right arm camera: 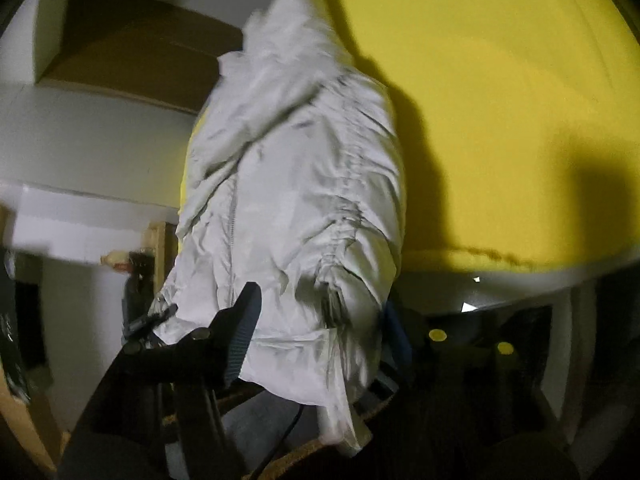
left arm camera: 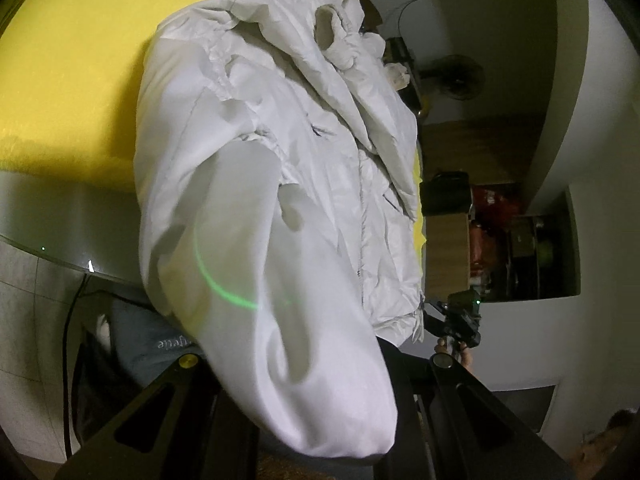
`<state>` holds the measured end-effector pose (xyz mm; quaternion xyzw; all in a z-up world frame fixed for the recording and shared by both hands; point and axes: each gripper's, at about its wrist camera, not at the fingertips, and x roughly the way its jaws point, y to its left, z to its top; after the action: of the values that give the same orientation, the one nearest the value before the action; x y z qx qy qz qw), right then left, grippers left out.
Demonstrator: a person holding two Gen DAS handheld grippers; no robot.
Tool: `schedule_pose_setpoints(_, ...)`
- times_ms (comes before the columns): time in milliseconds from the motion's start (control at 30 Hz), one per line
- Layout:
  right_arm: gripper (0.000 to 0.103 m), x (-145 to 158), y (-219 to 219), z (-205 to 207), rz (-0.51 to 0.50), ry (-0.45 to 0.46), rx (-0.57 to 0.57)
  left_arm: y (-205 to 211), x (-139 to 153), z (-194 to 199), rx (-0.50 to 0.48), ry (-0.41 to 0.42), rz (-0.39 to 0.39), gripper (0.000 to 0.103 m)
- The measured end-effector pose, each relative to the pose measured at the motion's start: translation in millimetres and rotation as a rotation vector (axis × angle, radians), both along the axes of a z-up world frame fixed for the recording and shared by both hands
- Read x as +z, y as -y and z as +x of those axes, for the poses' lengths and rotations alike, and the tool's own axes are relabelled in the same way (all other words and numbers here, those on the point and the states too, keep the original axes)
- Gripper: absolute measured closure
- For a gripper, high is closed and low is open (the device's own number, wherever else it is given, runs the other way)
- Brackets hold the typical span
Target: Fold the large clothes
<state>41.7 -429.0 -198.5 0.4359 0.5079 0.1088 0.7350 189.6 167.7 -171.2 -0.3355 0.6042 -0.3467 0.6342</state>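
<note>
A large white puffy jacket lies crumpled across a yellow table surface and hangs over its near edge. In the left wrist view a fold of it drapes between my left gripper's black fingers, hiding the fingertips; the left gripper looks shut on the cloth. In the right wrist view the jacket's hem sits between my right gripper's fingers. The left blue-padded finger presses the hem; the right finger is mostly hidden behind the cloth. The right gripper also shows in the left wrist view at the jacket's lower corner.
The yellow table has a pale rim at its near edge. A wooden cabinet, shelves with clutter and a fan stand beyond the table. A black cable hangs below the table edge.
</note>
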Motion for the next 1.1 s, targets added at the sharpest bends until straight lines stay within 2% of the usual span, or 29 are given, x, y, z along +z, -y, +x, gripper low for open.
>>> schedule_pose_setpoints(133,0.042,-11.4,-10.0,9.5,-0.016,-0.018,0.015,2.7,0.5,-0.4,0.000,0.007,0.002,0.094)
schedule_pose_setpoints(267,0.082,-12.1,-25.7,13.2,-0.053,-0.008,0.065,-1.8,0.1,-10.4,-0.005,0.009,0.007,0.094)
schedule_pose_setpoints(367,0.089,-11.1,-29.2,11.9,-0.082,-0.004,0.072,1.5,-0.5,-10.4,-0.005,0.012,0.006,0.094)
schedule_pose_setpoints(433,0.092,-7.9,-24.2,10.3,-0.049,0.008,0.055,2.2,3.9,-10.3,-0.011,0.027,0.011,0.095)
schedule_pose_setpoints(600,0.093,29.2,-9.2,8.3,-0.010,0.143,0.015,-1.1,26.2,-4.5,-0.007,0.097,0.003,0.096)
schedule_pose_setpoints(867,0.094,85.2,7.0,34.7,0.025,0.270,0.015,0.9,81.6,29.3,-0.009,0.225,-0.038,0.097)
schedule_pose_setpoints(1000,0.094,103.9,19.0,69.9,0.083,0.283,0.001,4.8,101.4,71.9,0.017,0.211,-0.085,0.096)
schedule_pose_setpoints(1100,0.094,110.1,29.7,107.2,0.121,0.259,0.001,14.0,106.9,113.9,0.033,0.173,-0.081,0.096)
